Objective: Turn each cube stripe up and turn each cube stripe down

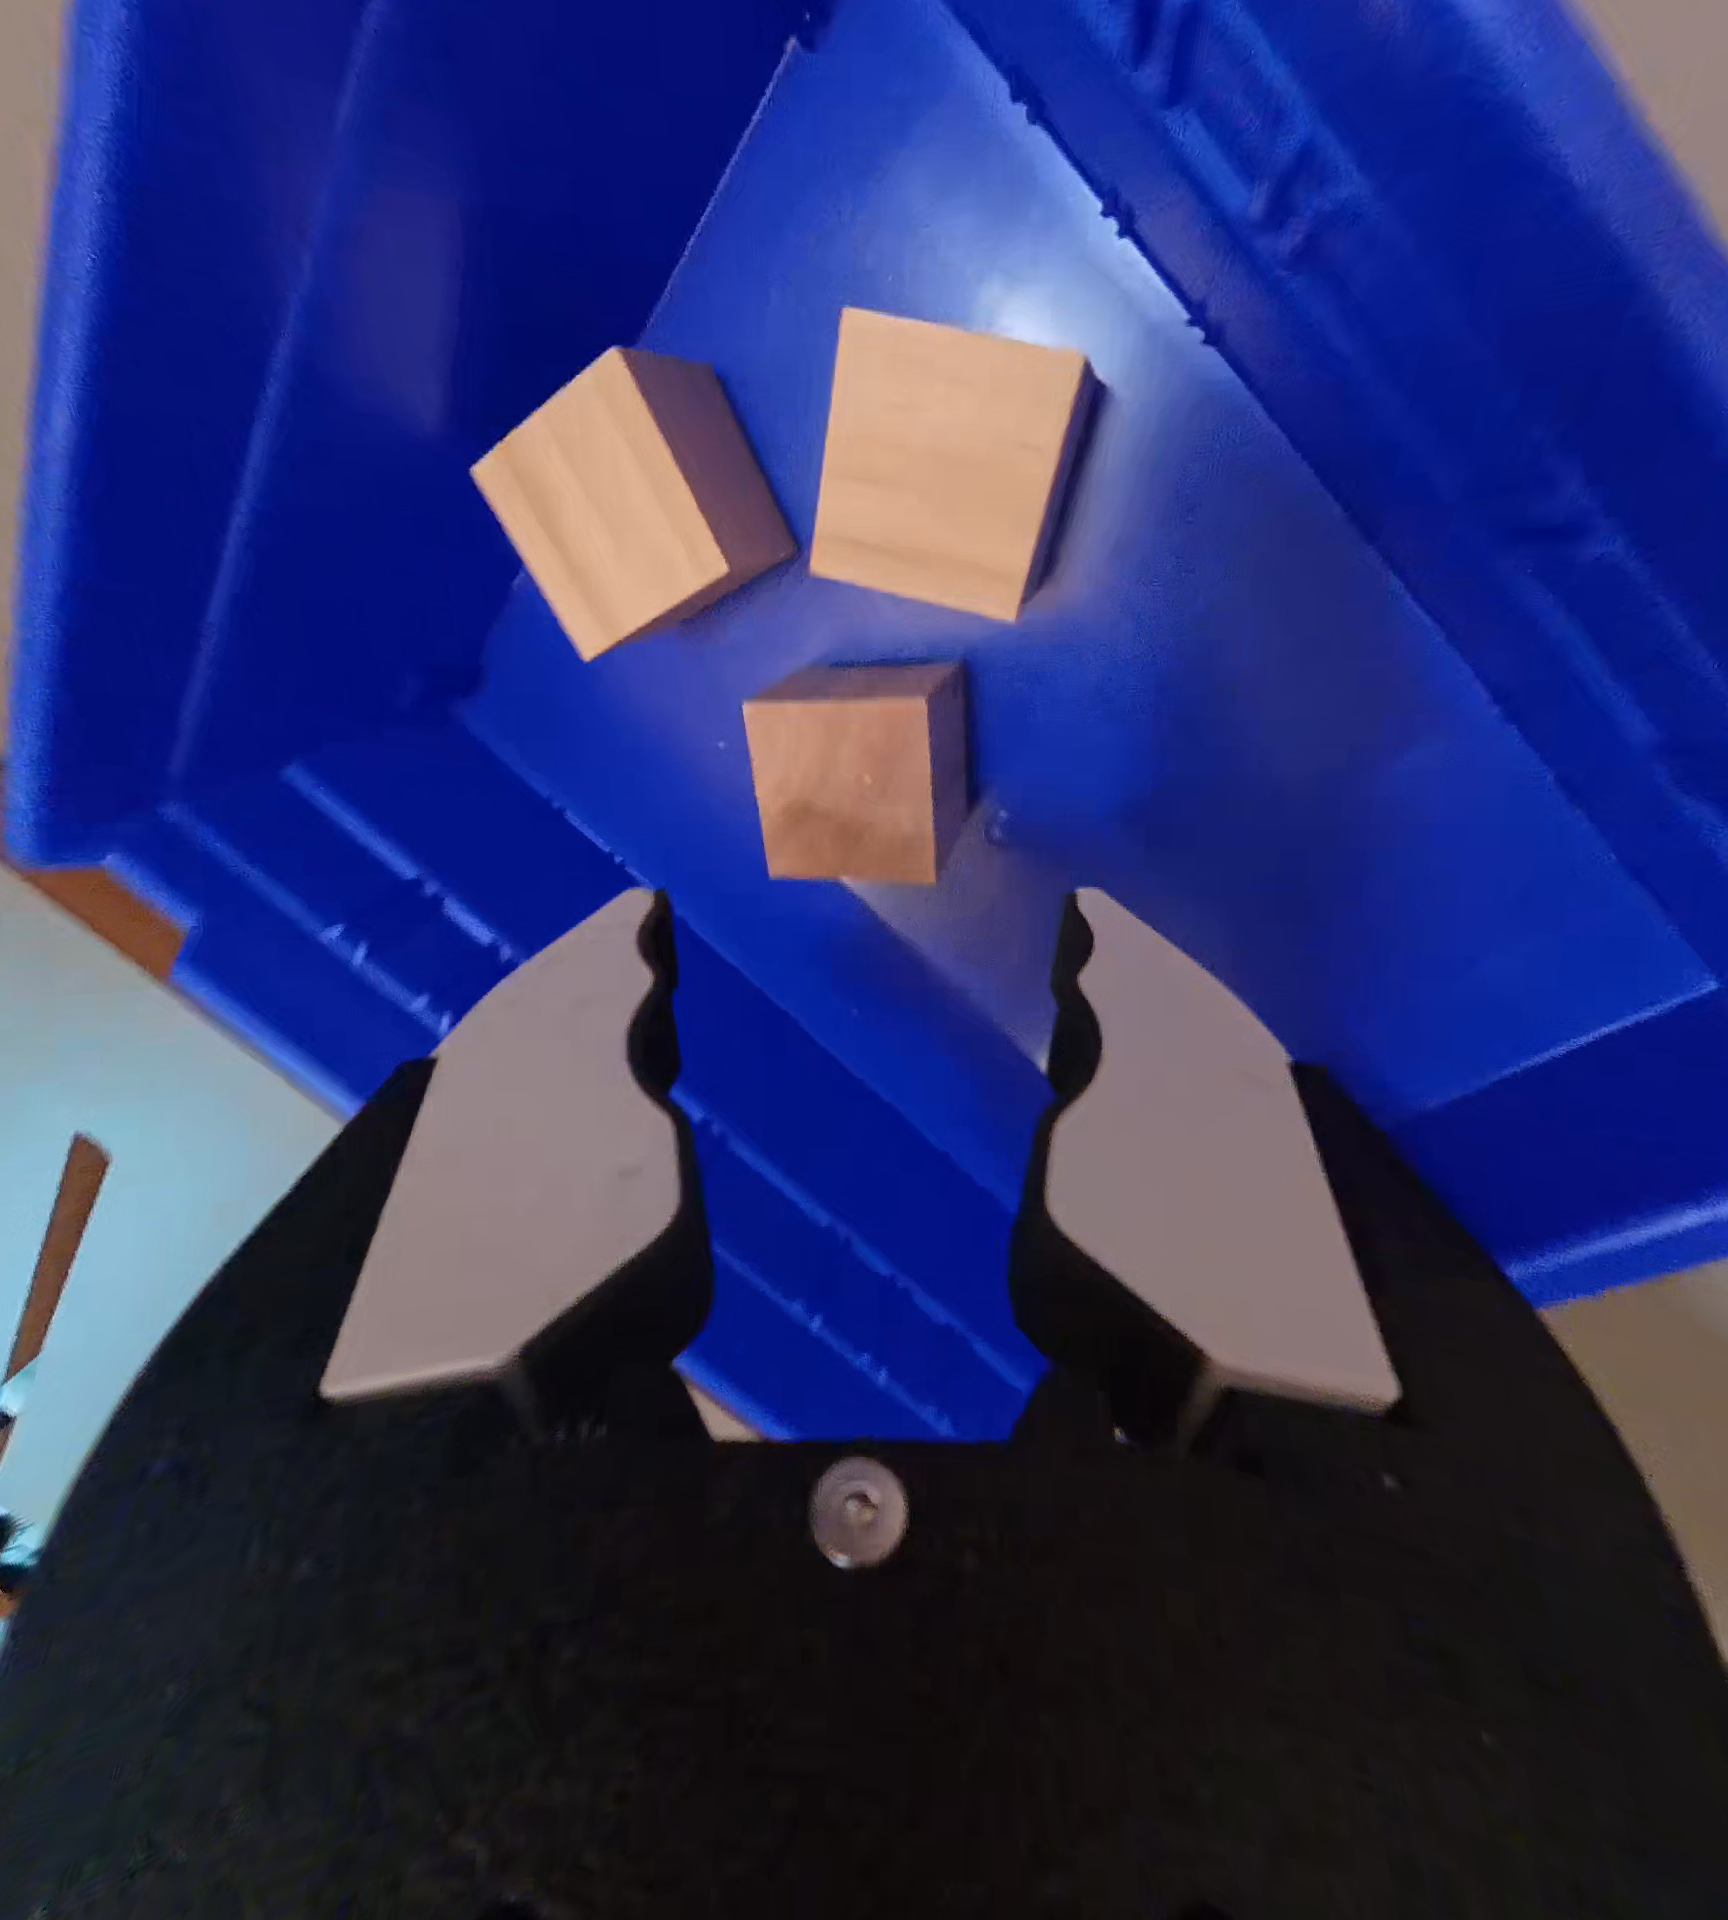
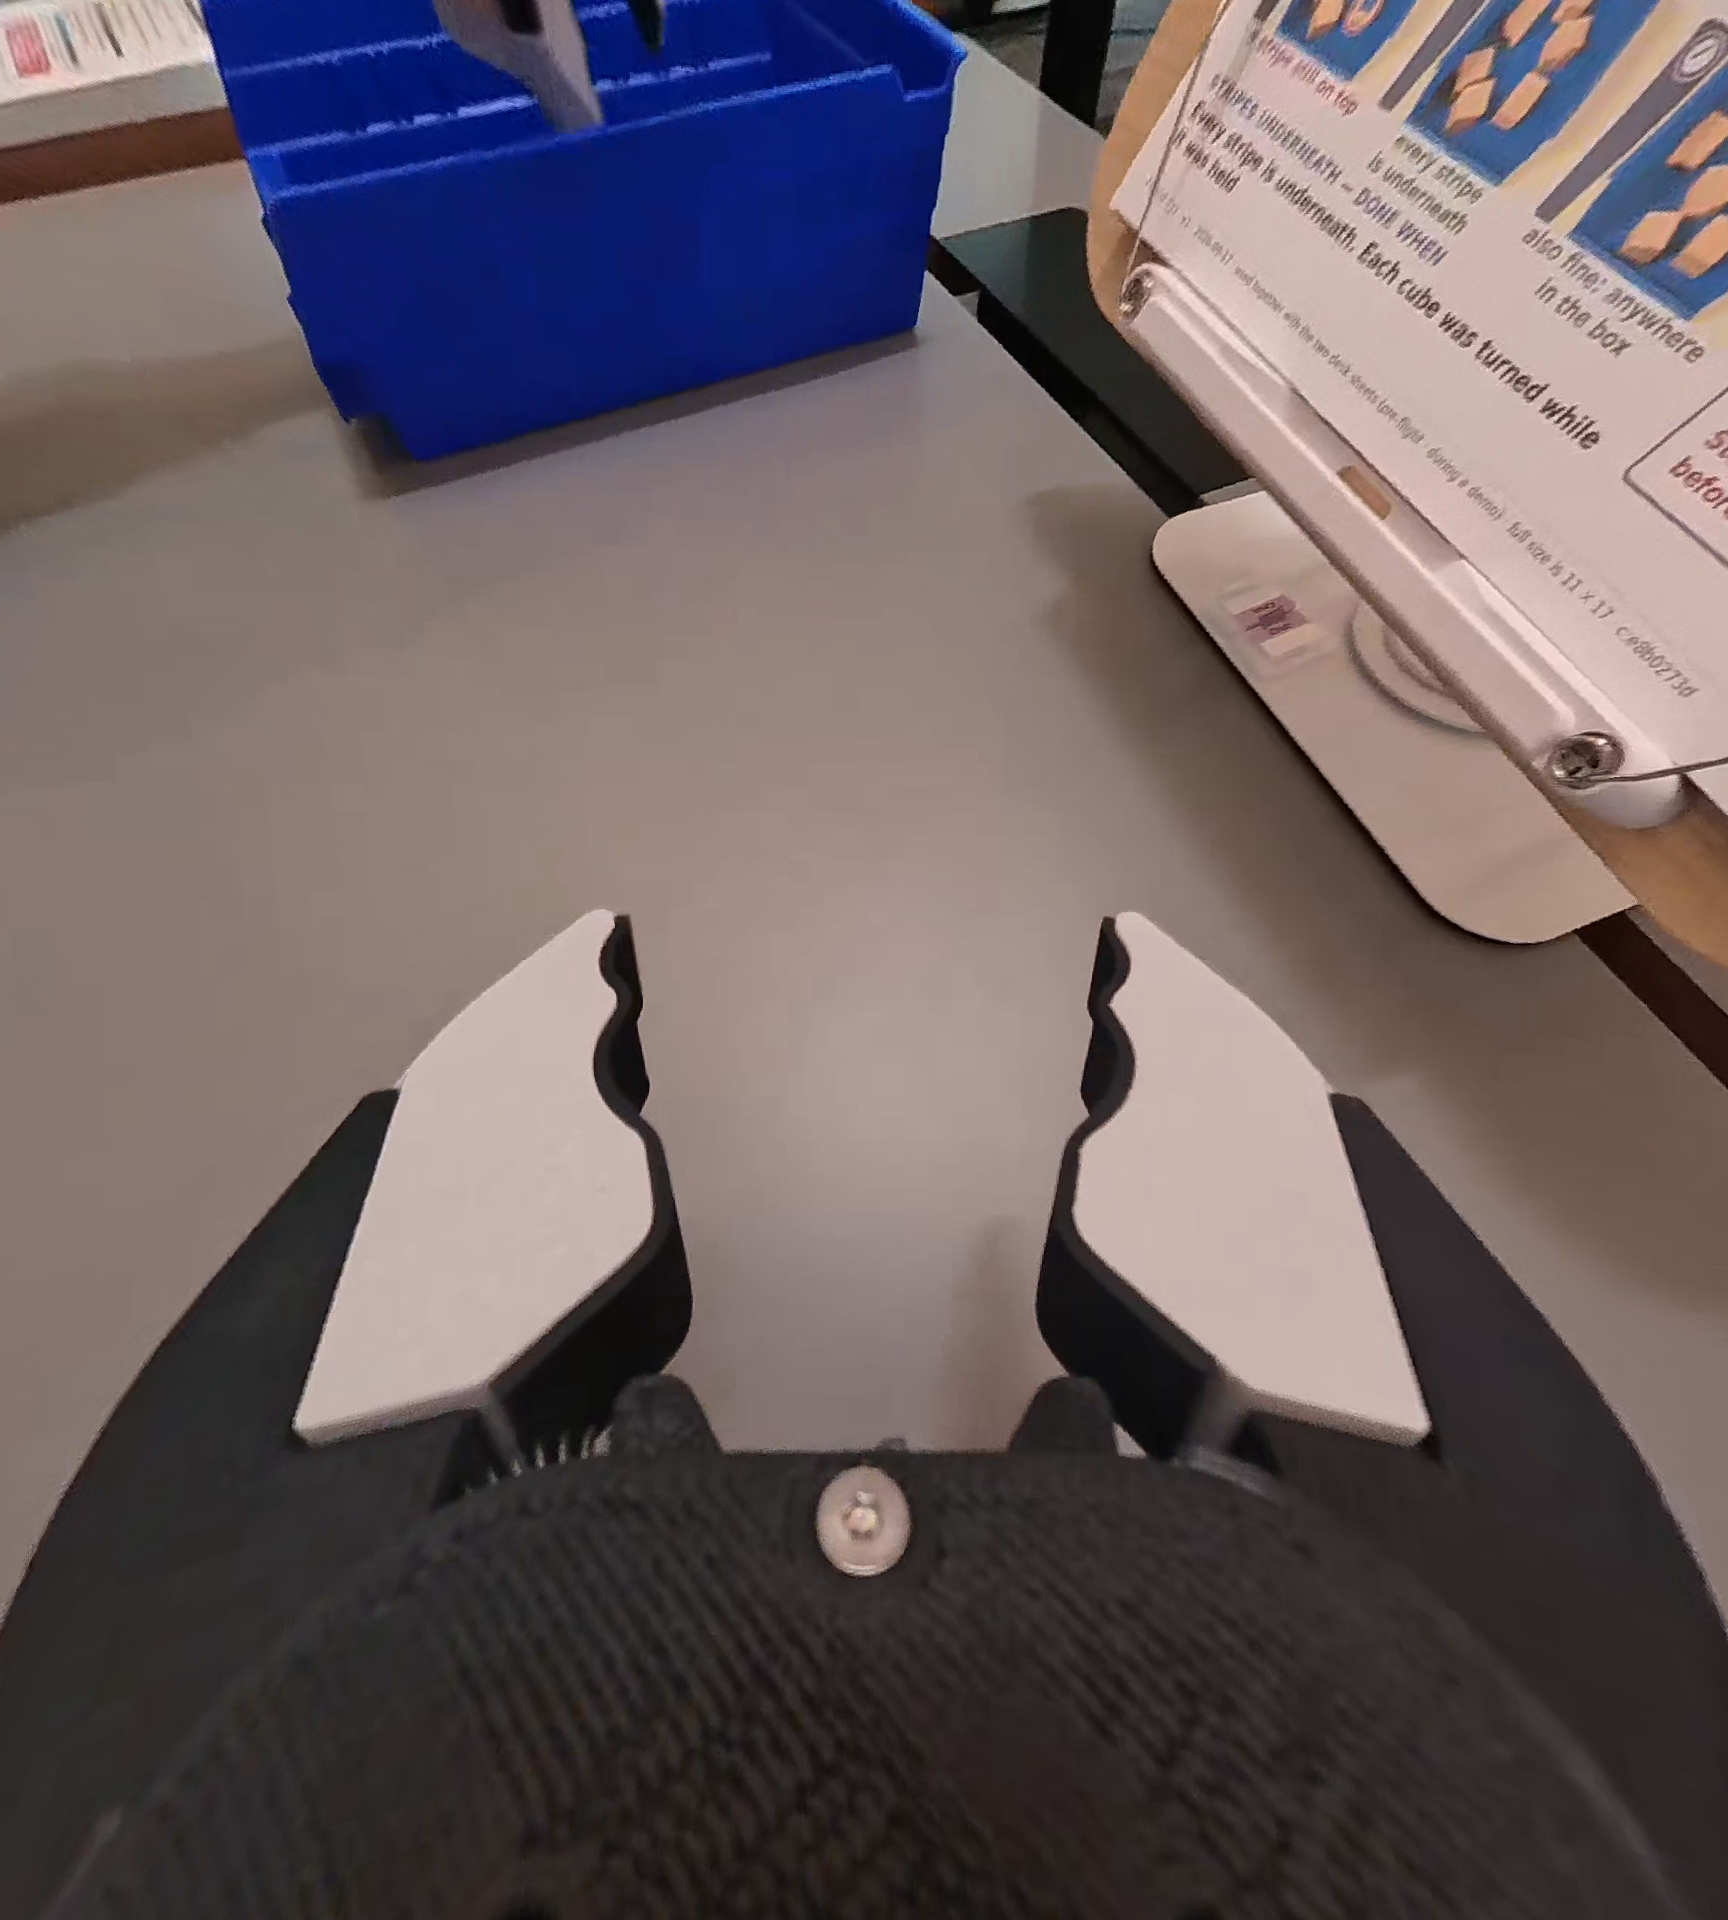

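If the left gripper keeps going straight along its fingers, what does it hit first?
Probably the nearest wooden cube, just ahead of the open left gripper and roughly centred between the fingers, on the blue bin floor. Depth is uncertain.

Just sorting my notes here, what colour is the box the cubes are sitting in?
The box is bright blue; the left wrist view shows it best.

My left gripper hangs over the blue bin, jaws spread and holding nothing. I see 3 wooden cubes on its floor: the nearest cube just ahead of my fingertips, the left cube and right cube farther in, nearly touching.
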A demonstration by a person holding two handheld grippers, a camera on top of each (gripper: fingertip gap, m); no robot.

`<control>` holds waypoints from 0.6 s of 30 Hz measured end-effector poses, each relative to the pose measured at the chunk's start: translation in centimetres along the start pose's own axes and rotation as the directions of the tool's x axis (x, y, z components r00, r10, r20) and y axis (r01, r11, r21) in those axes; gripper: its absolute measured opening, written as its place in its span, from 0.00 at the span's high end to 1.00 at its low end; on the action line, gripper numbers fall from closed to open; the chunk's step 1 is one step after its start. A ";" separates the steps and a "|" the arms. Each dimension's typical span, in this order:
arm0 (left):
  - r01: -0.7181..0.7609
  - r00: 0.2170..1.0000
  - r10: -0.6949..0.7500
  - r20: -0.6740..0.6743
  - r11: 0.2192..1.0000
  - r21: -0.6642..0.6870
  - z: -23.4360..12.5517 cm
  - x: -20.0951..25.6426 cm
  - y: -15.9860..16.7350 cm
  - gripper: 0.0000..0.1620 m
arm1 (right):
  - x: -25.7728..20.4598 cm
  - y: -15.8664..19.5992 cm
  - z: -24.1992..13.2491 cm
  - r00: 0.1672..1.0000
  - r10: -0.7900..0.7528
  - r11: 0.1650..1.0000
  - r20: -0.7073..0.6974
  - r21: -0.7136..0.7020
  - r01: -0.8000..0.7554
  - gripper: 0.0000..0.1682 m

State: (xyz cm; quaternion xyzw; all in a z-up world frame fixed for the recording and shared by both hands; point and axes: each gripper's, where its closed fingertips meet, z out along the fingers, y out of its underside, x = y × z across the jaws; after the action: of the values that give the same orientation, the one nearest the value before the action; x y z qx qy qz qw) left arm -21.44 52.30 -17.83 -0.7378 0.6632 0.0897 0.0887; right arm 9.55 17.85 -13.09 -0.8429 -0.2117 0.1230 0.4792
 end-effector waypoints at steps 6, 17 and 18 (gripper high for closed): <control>0.035 0.998 -0.041 -0.044 0.993 -0.116 3.9 -1.2 -0.4 0.63 | 0.2 -0.3 -0.7 1.000 -0.011 1.000 -0.015 0.022 0.011 0.50; 0.158 0.973 -0.164 -0.160 0.986 -0.046 4.2 1.0 -1.1 0.73 | -0.3 -0.6 -0.7 1.000 -0.011 0.999 0.011 0.041 0.011 0.51; 0.176 0.970 -0.177 -0.165 0.984 -0.020 3.8 1.2 -1.2 0.73 | -0.4 -0.7 -0.8 1.000 -0.013 0.999 0.014 0.048 0.012 0.51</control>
State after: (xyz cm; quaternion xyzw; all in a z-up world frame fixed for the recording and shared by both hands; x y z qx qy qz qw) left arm -20.21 52.19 -21.85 -0.7988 0.5999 0.0216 0.0389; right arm 9.38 17.43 -12.10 -0.8289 -0.2173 0.1311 0.4986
